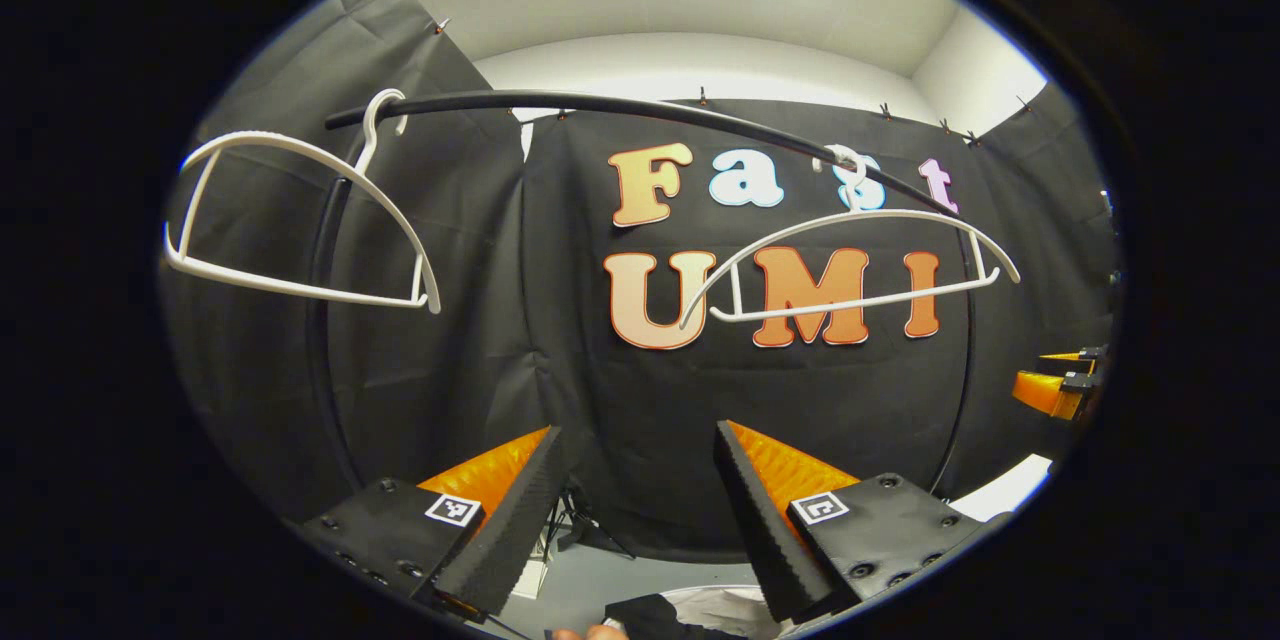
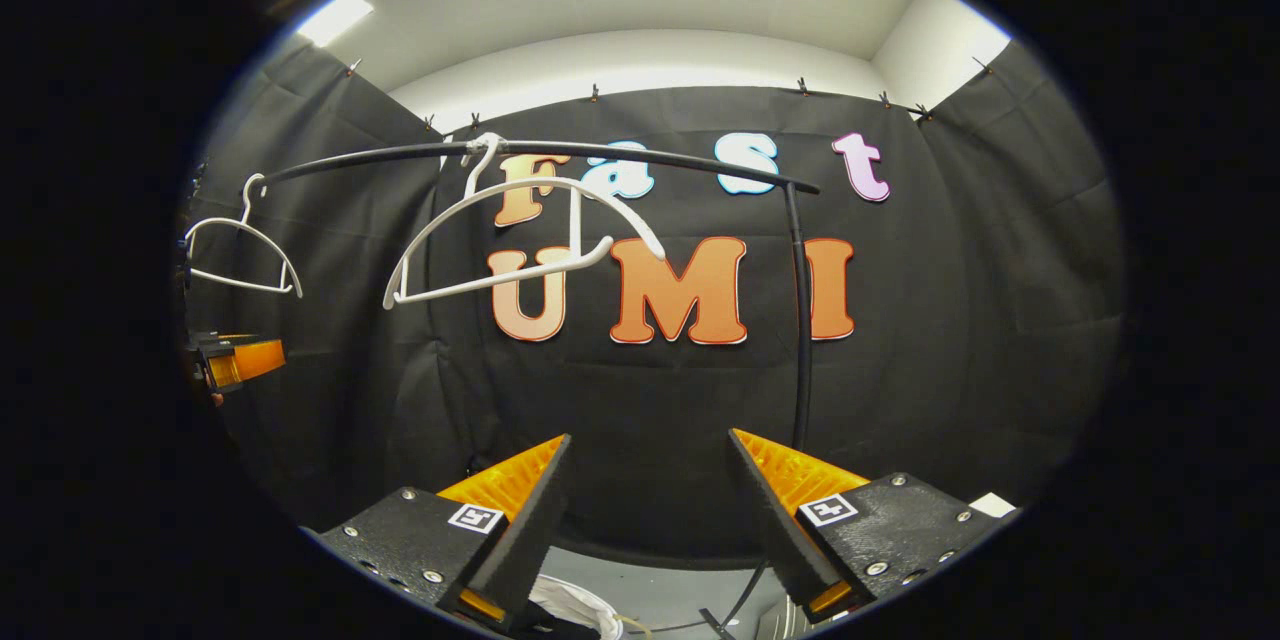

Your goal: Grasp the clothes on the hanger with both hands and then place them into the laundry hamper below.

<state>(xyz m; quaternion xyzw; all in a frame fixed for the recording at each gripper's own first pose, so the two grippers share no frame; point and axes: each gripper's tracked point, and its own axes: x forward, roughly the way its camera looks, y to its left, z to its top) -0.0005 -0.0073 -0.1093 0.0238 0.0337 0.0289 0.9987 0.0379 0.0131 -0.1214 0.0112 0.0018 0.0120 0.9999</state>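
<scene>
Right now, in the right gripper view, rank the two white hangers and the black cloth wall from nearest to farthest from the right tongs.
1. Larger white hanger, just left of centre on the rail.
2. Smaller white hanger, at the rail's far left end.
3. Black cloth wall, behind the rail and both hangers.

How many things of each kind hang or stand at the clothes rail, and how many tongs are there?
White plastic hangers, both bare: 2
Black metal clothes rail: 1
Tongs, both open: 2, left tongs, right tongs
Total: 5
</scene>
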